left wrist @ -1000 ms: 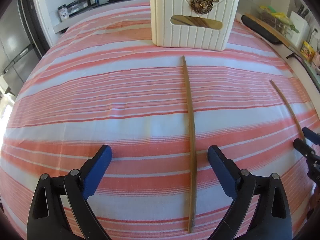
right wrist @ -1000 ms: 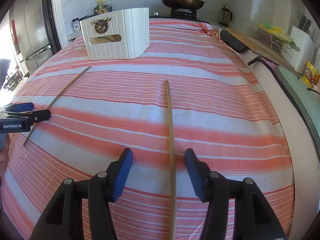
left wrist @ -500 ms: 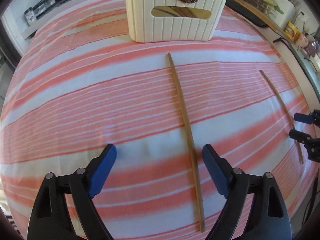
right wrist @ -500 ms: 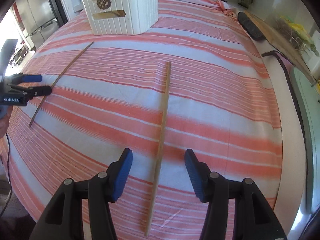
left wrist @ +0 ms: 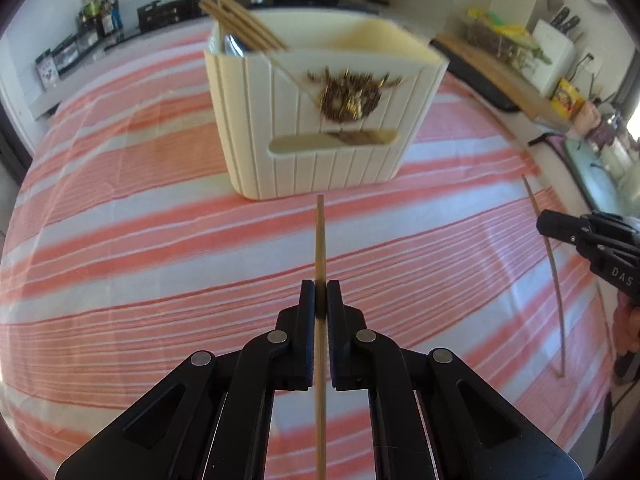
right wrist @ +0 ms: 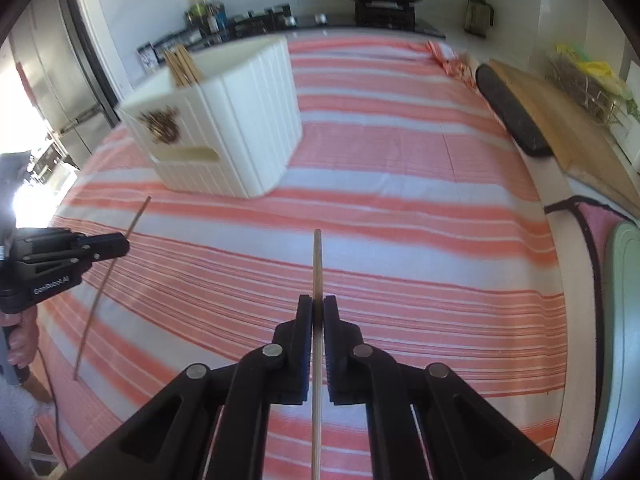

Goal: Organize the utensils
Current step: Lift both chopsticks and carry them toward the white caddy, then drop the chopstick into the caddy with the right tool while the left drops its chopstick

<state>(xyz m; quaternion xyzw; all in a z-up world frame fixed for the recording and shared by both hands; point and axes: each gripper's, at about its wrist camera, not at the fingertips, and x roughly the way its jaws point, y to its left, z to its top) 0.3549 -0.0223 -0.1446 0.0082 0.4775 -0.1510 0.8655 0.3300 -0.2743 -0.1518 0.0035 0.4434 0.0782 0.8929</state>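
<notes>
- Step in hand: both chopsticks are picked up and on their way to the holder (left wrist: 320, 120).
- The left gripper (left wrist: 320, 300) has just closed its fingers on the left chopstick (left wrist: 320, 240), which sticks out ahead, clear of the striped worktop (left wrist: 120, 240) and aimed at the holder's front.
- The right gripper (right wrist: 318, 316) has likewise just closed, pinching the right chopstick (right wrist: 317, 264).
- The holder stands ahead on the worktop, more chopsticks (left wrist: 244, 24) leaning in its back left corner.
- Next move, as I judge: lift each stick above the rim, tip it steeper, lower it in beside the others, then release, one hand at a time to avoid a clash.
</notes>
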